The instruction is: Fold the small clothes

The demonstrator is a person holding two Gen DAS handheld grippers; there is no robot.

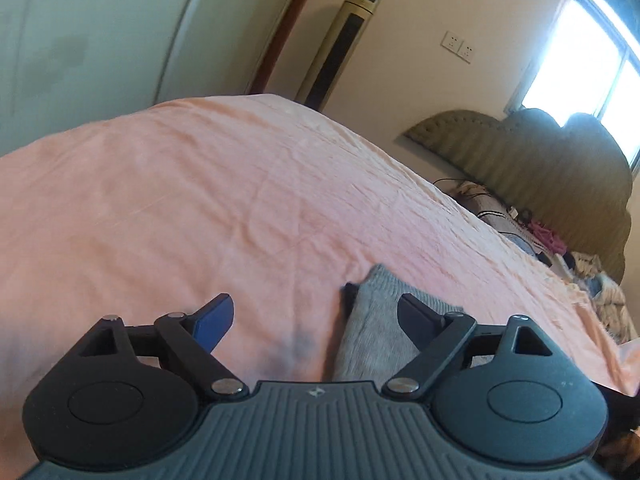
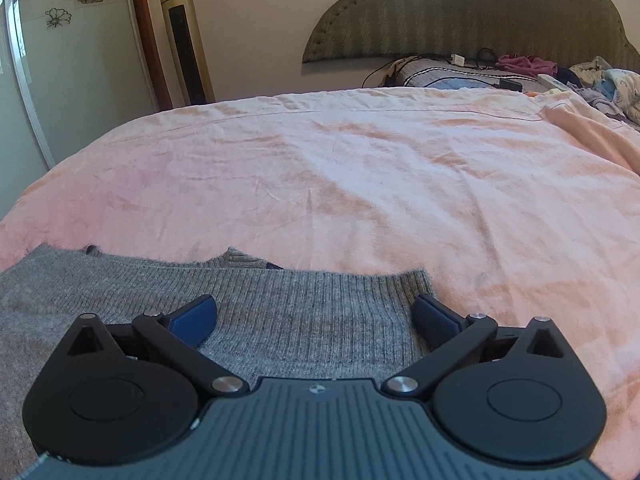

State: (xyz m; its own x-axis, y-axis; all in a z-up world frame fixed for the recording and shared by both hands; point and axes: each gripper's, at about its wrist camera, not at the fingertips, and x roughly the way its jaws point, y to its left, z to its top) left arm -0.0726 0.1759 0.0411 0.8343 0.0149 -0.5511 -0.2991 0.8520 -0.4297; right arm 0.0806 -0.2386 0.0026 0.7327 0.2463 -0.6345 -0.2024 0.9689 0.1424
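1 grey knit garment on pink sheet; 2 hand-held grippers, left & right, both released, nothing gripped

A knit sweater lies flat at the near edge of the bed. Pillows and loose clothes sit along the far edge, against the headboard. A tower fan stands beyond the far left corner.

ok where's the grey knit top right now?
The grey knit top lies flat on the pink bedsheet at the near edge, low in the right wrist view under the open right gripper; the left wrist view shows only its edge.
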